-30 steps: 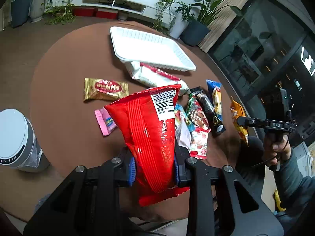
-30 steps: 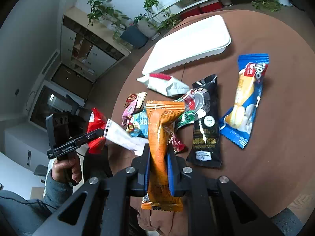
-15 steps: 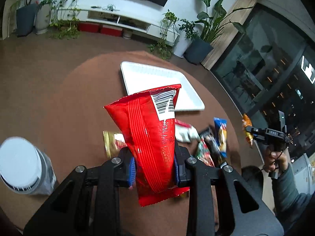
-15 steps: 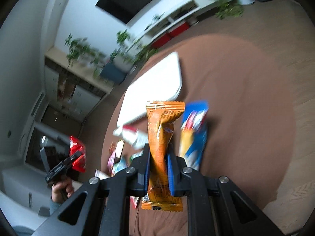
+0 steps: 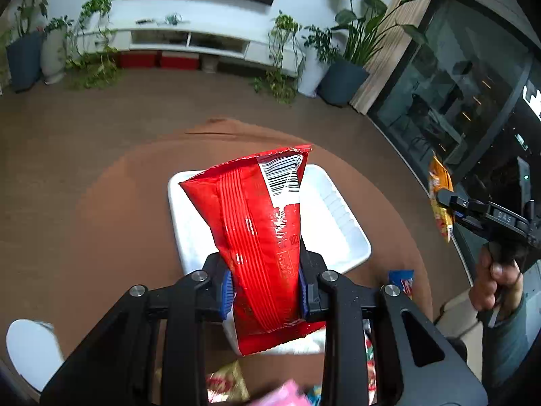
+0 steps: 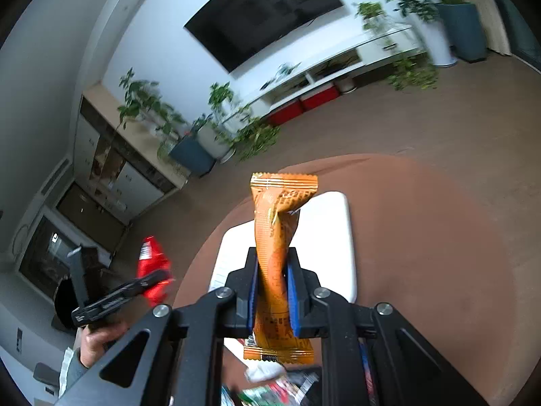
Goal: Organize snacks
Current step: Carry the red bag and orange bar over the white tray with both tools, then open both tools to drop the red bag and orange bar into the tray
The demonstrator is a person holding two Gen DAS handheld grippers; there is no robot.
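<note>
Left gripper clamps a red crinkled snack bag; right gripper clamps an orange wrapped bar; both packets screen the white plastic tray beyond.

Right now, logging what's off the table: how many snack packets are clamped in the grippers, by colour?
Red crinkled foil snack bag, in the left gripper: 1
Orange foil snack bar wrapper, in the right gripper: 1
Total: 2, both held above the white plastic tray.

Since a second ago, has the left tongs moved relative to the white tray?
Yes. The left tongs, shut on the red snack bag, have advanced toward the white tray; the bag now overlaps the tray in the left wrist view instead of sitting well short of it.
</note>
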